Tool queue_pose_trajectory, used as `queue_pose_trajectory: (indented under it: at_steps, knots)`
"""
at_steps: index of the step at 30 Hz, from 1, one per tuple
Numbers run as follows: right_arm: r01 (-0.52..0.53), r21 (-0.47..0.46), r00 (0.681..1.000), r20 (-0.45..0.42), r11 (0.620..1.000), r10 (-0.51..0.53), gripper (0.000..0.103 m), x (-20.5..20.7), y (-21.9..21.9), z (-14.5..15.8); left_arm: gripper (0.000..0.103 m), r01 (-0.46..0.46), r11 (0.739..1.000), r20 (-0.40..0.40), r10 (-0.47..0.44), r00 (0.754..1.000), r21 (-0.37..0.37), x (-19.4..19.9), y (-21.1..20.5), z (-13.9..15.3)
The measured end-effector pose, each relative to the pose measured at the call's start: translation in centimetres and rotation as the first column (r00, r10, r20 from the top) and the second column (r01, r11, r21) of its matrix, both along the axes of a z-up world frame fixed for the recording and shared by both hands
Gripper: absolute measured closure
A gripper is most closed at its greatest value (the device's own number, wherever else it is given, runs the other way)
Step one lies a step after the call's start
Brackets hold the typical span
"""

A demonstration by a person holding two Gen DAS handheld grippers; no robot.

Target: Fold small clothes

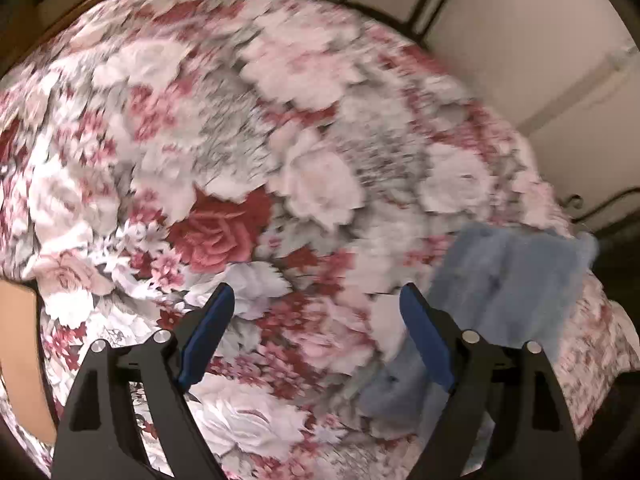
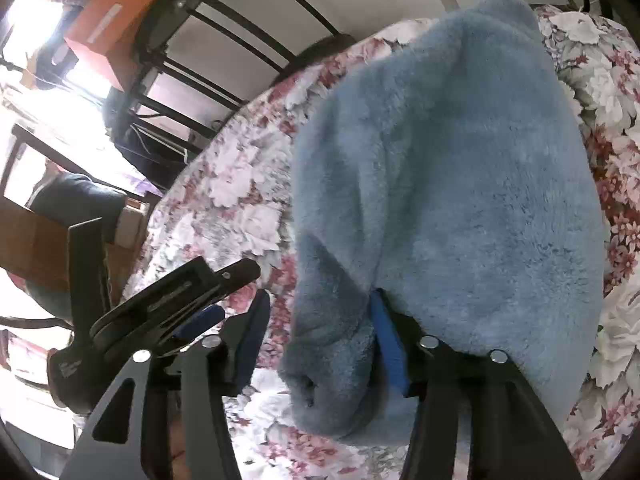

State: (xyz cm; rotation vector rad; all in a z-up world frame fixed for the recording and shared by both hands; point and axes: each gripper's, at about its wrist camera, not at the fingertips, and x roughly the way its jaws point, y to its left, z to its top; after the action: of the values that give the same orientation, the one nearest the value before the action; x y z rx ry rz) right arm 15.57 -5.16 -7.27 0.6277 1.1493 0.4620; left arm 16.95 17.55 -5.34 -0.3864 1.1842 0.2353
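A fluffy light-blue garment (image 2: 448, 184) lies on a bed with a floral cover (image 2: 240, 200). In the right wrist view my right gripper (image 2: 316, 340) is open; a bunched fold of the garment sits between its blue pads (image 2: 390, 344) and the cloth drapes over the right finger. In the left wrist view my left gripper (image 1: 316, 320) is open and empty above the floral cover (image 1: 240, 140), with the blue garment (image 1: 500, 288) just to the right of its right finger. The left gripper also shows at the left of the right wrist view (image 2: 176, 300).
A black metal bed frame (image 2: 224, 12) runs along the far side of the bed by a pale wall (image 1: 520, 32). An orange box (image 2: 116, 20) sits beyond the frame. Wooden furniture (image 2: 32, 240) stands left of the bed.
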Motion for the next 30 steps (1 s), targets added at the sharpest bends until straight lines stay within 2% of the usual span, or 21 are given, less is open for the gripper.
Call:
queue_pose_trajectory:
  at_steps: [2,7,10,12,14,16,18,19,20,23,24,26,27,30]
  knots:
    - [0.007,0.031,1.0,0.002,1.0,-0.007,0.045,-0.1,-0.8,0.8,0.018,0.049,0.999,0.026,-0.049,0.998,0.002,-0.3,-0.7,1.3]
    - [0.074,0.144,0.997,0.017,0.987,-0.077,0.045,-0.7,-4.1,3.3,0.014,0.112,0.991,0.101,-0.119,0.988,0.075,-1.3,-2.2,4.3]
    - [0.135,0.1,0.987,0.075,0.986,-0.143,0.047,-1.6,-6.4,5.0,0.012,0.177,0.981,0.143,-0.186,0.972,0.075,-1.9,-3.7,5.6]
    - [0.193,0.031,0.975,0.108,0.981,-0.195,0.063,-2.2,-7.8,5.8,0.009,0.25,0.966,0.153,-0.257,0.954,0.067,-2.5,-5.6,5.8]
    - [0.224,-0.009,0.968,0.123,0.975,-0.221,0.065,-2.4,-8.7,5.9,0.009,0.313,0.947,0.134,-0.32,0.938,0.073,-2.3,-7.6,4.9]
    - [0.236,-0.048,0.966,0.122,0.971,-0.229,0.066,-2.0,-9.0,5.5,0.008,0.362,0.925,0.084,-0.372,0.924,0.119,-2.6,-9.5,3.3]
    - [0.24,-0.06,0.966,0.117,0.969,-0.232,0.066,-1.4,-8.8,4.9,0.008,0.374,0.911,-0.004,-0.379,0.925,0.174,-2.2,-10.4,0.5]
    - [0.241,-0.064,0.966,0.114,0.968,-0.233,0.066,-0.9,-8.6,4.5,0.007,0.369,0.913,-0.033,-0.369,0.929,0.173,-2.0,-10.3,-0.7]
    - [0.243,-0.071,0.966,0.112,0.967,-0.235,0.066,-0.5,-8.5,4.1,0.004,0.356,0.922,-0.051,-0.352,0.934,0.155,-1.8,-9.8,-1.8]
    - [0.233,-0.121,0.968,0.124,0.965,-0.218,0.066,0.9,-8.0,3.1,0.004,0.276,0.961,-0.063,-0.275,0.959,0.006,-1.1,-7.2,-4.2]
    - [0.226,-0.156,0.97,0.129,0.961,-0.207,0.066,1.8,-7.7,2.8,0.004,0.249,0.966,-0.068,-0.253,0.965,-0.062,-0.9,-6.4,-5.1]
    - [0.208,-0.193,0.974,0.134,0.959,-0.184,0.066,3.2,-7.1,2.1,0.004,0.226,0.965,-0.078,-0.237,0.968,-0.131,-0.7,-5.8,-6.2]
    - [0.196,-0.221,0.977,0.131,0.955,-0.17,0.066,4.0,-6.7,1.4,0.004,0.23,0.963,-0.086,-0.243,0.966,-0.138,-0.7,-5.8,-6.8]
    - [0.127,-0.329,0.992,0.04,0.936,-0.12,0.067,6.2,-6.0,-3.0,0.004,0.29,0.953,-0.077,-0.296,0.952,-0.084,-0.4,-6.7,-7.4]
